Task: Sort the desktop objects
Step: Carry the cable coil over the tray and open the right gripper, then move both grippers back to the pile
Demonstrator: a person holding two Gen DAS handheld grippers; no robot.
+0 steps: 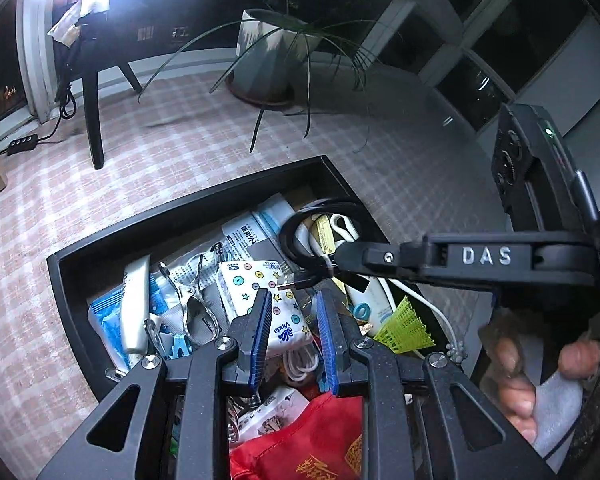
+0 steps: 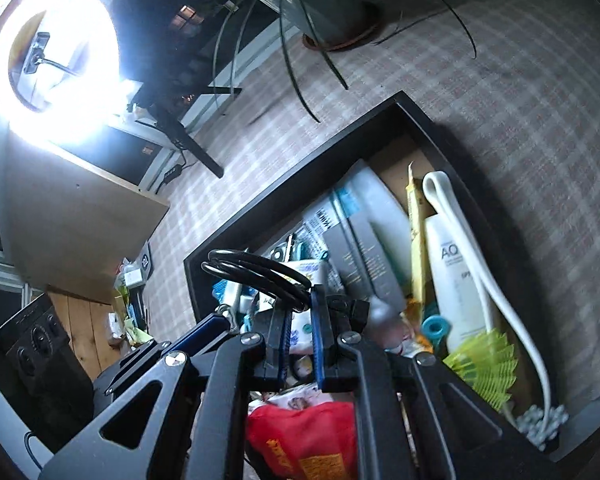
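Nearest the lens, red pouch lying at the close end of the black tray, heaped with the rest of the clutter.

Just above it, left gripper poised over a patterned tissue pack, blue pads parted by a modest gap, nothing between them. Probably kept clear to leave room for the other hand.

At the tray's middle, right gripper with jaws drawn almost together, pinching one side of a black cable coil. Loops raised above the pile, plug end dangling. Judged to be the item now being sorted, gripped at the edge so the coil stays bundled.

Along the far wall, white tube and yellow-green mesh piece, lying loose.

Beyond, checked cloth under the tray. Farthest, potted plant and ring light.
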